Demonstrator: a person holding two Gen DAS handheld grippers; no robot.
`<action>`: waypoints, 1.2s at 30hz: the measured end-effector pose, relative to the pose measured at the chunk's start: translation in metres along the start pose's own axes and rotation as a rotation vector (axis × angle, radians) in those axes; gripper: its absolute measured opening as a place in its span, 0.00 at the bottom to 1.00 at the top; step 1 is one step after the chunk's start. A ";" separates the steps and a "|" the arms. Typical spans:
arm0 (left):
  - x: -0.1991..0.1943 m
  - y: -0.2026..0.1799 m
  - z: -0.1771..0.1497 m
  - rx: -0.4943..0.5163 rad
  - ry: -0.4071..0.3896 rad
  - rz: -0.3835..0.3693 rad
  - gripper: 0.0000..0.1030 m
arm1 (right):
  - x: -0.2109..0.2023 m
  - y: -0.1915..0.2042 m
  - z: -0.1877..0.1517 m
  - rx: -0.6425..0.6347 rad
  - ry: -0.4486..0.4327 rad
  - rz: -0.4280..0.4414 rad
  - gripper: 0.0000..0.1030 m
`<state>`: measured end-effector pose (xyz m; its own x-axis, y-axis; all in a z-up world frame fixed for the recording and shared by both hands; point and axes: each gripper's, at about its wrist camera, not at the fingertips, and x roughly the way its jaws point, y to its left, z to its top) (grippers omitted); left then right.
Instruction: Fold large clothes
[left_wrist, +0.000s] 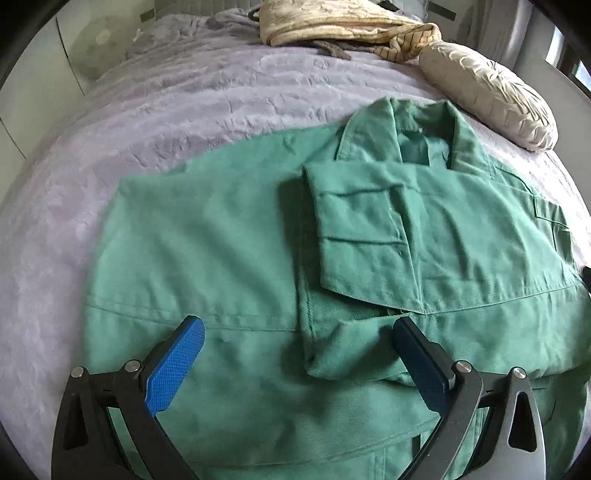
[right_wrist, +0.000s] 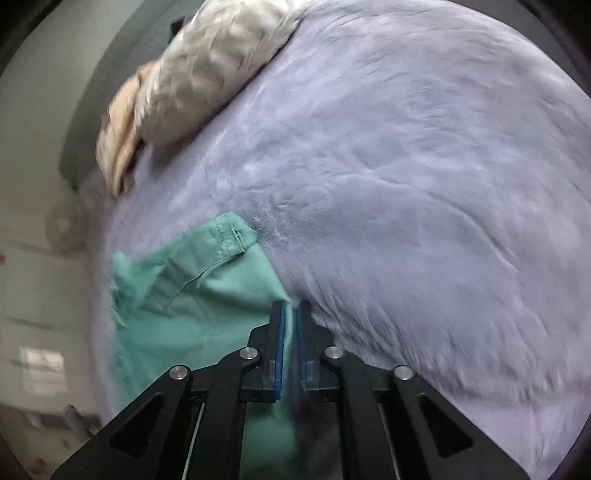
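Lilac bedspread (left_wrist: 184, 110) carries our green jacket (left_wrist: 221, 240), spread out, a sleeve folded across its chest. Our left gripper (left_wrist: 299, 332) hovers wide above it; at three o'clock our right gripper (right_wrist: 291, 314) pinches its edge.

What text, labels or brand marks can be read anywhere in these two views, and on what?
None legible. The green jacket, purple bedspread, beige pillow and both grippers carry no visible print. The white speck inside the jacket collar is too small to read.
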<state>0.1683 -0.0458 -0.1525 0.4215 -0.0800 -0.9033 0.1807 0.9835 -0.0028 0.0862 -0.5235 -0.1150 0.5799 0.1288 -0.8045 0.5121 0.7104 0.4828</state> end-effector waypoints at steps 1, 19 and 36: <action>-0.004 0.001 0.001 0.004 -0.013 0.004 0.99 | -0.014 -0.001 -0.010 0.017 -0.004 0.057 0.18; -0.010 -0.027 0.021 0.036 -0.031 0.007 0.99 | -0.010 -0.061 -0.107 0.503 -0.008 0.286 0.03; 0.021 -0.305 0.113 0.537 0.040 -0.360 0.99 | -0.010 -0.088 -0.131 0.482 -0.049 0.400 0.05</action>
<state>0.2225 -0.3661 -0.1221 0.2201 -0.3732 -0.9013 0.7282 0.6776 -0.1027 -0.0476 -0.4966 -0.1947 0.8080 0.2801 -0.5184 0.4714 0.2206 0.8539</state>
